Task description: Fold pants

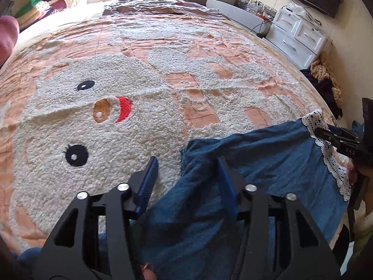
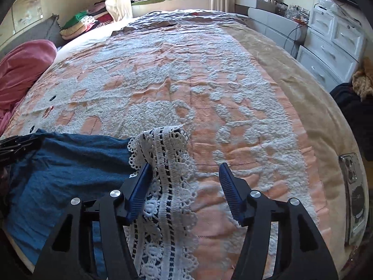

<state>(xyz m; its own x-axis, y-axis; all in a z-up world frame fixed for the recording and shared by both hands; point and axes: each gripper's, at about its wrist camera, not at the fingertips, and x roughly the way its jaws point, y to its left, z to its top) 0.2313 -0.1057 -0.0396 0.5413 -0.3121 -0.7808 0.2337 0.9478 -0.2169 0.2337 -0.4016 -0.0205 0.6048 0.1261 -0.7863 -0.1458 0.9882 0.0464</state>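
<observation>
Blue pants (image 1: pixel 268 163) with a white lace hem (image 1: pixel 326 154) lie at the near edge of the bed. My left gripper (image 1: pixel 186 165) is open, its jaws wide apart; a bunched fold of blue cloth lies between them against the right finger. My right gripper (image 2: pixel 184 170) is open over the lace hem (image 2: pixel 167 163), which lies between its fingers, raised at its tip and touching the left finger. The right gripper shows at the right edge of the left wrist view (image 1: pixel 335 137). The pants also show at the left of the right wrist view (image 2: pixel 70 163).
The bed carries a peach and white fluffy blanket (image 1: pixel 139 81) with a cartoon face. A pink pillow (image 2: pixel 23 70) lies at the left. White drawers (image 2: pixel 333 42) and a pile of clothes (image 2: pixel 354 107) stand to the right of the bed. A phone (image 2: pixel 354 186) lies at the bed's right edge.
</observation>
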